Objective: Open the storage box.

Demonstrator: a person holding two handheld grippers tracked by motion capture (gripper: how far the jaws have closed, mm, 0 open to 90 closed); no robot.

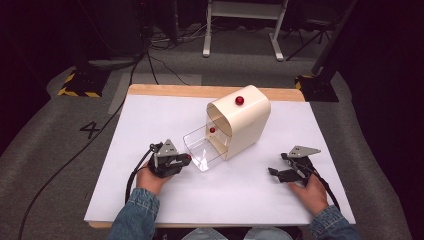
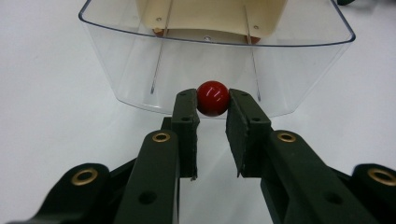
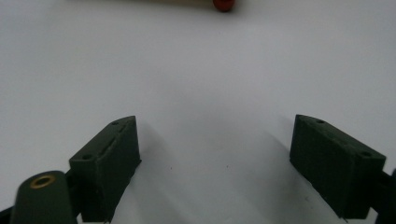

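Near the centre of the high view a cream cabinet (image 1: 245,122) stands on the white table (image 1: 150,120), and its clear plastic drawer (image 1: 202,147) juts out toward the lower left, already drawn some way clear of the shell. The left gripper (image 1: 186,158) sits just left of centre, right at the drawer's front, and its jaws are pinched tight on the small red knob (image 2: 213,97) there; in the left gripper view the ball sits squarely between the two black pads in the middle of the frame, with the drawer's curved transparent wall (image 2: 140,60) filling the upper half behind it. Gripping the knob at its sides gives the hand a firm purchase for sliding the drawer along its runners, which is probably the work in hand. A second red knob (image 1: 239,100) sits on top of the cabinet, and a red ball (image 1: 212,130) shows inside, at the back of the drawer. The right gripper (image 1: 274,173) rests at the lower right, well apart from the cabinet, its jaws spread wide with nothing but bare table between them, seemingly parked out of the way while one hand manages alone.
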